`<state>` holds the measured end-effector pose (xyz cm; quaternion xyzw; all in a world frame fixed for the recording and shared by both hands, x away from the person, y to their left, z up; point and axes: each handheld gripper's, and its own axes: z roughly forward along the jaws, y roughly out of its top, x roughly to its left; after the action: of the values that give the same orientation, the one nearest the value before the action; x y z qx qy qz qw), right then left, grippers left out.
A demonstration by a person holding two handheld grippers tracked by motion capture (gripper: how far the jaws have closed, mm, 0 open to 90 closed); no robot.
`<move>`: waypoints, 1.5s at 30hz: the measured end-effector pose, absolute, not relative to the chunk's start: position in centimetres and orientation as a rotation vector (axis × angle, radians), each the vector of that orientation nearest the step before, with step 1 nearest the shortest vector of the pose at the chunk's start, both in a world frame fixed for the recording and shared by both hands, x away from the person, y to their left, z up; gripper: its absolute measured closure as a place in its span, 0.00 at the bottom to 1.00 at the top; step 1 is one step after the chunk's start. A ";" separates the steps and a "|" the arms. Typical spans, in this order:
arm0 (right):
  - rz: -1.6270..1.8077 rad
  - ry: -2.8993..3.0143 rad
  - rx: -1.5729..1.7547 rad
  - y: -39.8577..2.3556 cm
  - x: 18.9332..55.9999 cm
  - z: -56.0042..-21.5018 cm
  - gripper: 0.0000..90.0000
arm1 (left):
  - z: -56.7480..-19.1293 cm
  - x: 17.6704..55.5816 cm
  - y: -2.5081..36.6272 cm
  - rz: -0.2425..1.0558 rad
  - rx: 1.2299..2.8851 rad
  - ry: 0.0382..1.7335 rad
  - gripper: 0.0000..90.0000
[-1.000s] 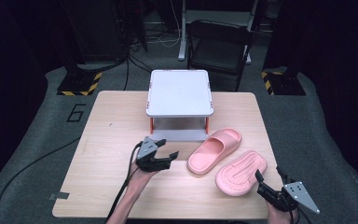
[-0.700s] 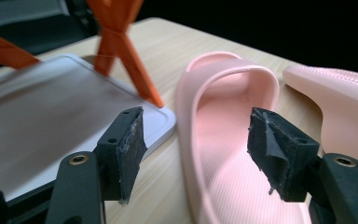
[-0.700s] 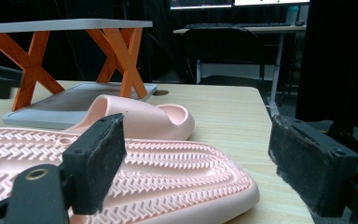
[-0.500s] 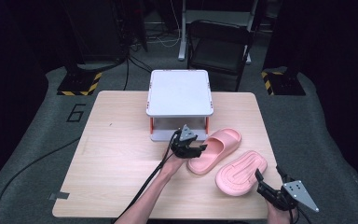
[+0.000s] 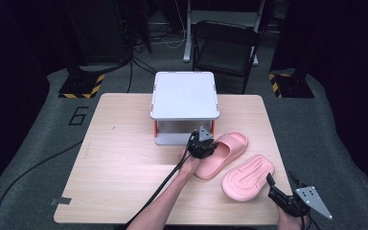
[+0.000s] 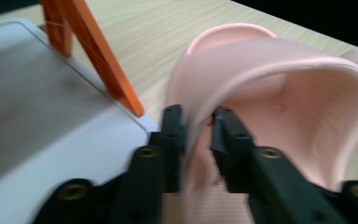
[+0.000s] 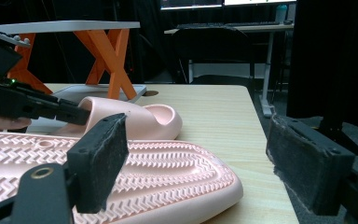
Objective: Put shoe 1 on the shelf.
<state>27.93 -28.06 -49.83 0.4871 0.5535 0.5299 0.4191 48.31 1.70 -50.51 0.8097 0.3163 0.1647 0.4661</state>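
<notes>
A white "6" [image 5: 78,115] is painted on the floor left of the table [image 5: 120,158]. The upright pink slipper [image 5: 223,152], beside the rack [image 5: 184,96], seems pinched at its strap by the left gripper [image 5: 202,145]; the right gripper [image 5: 281,192] is held agape near the overturned slipper [image 5: 247,177].

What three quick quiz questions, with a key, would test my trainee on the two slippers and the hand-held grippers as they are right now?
1. True or false: the left hand-held gripper has its jaws on either side of the strap of the upright pink slipper.
2. Which way up does the other pink slipper lie? A) sole up B) sole down C) on its edge
3. Fill in: the right hand-held gripper is ____, near the table's front edge, holding nothing.

Key: 1 true; 2 A, the ribbed tread faces up; 3 open.
</notes>
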 end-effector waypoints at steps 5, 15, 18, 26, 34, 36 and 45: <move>1.323 1.387 1.209 -27.9 27.8 -49.7 0.24 | -50.4 47.6 2.1 0.397 1.993 0.772 0.91; 1.320 1.413 1.199 -27.5 28.0 -49.8 0.24 | -49.3 44.5 6.2 0.411 1.907 0.781 0.92; 1.313 1.421 1.194 -27.3 28.0 -49.8 0.24 | -48.9 44.0 8.8 0.443 1.883 0.811 0.92; 1.313 1.429 1.177 -26.9 28.0 -49.7 0.24 | -48.2 44.5 14.6 0.543 1.764 1.019 0.92; 1.306 1.448 1.157 -26.7 28.0 -49.7 0.24 | -49.0 46.6 17.8 0.642 1.659 1.241 0.92; 1.307 1.447 1.156 -26.7 28.0 -49.7 0.24 | -49.4 47.3 18.2 0.653 1.642 1.280 0.92; 1.304 1.443 1.165 -27.0 27.9 -49.8 0.24 | -50.1 48.9 18.7 0.678 1.583 1.369 0.90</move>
<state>27.94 -27.02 -49.79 0.4656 0.5767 0.5209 0.4234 48.93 18.69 -50.05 0.6414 0.5545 0.2745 0.4536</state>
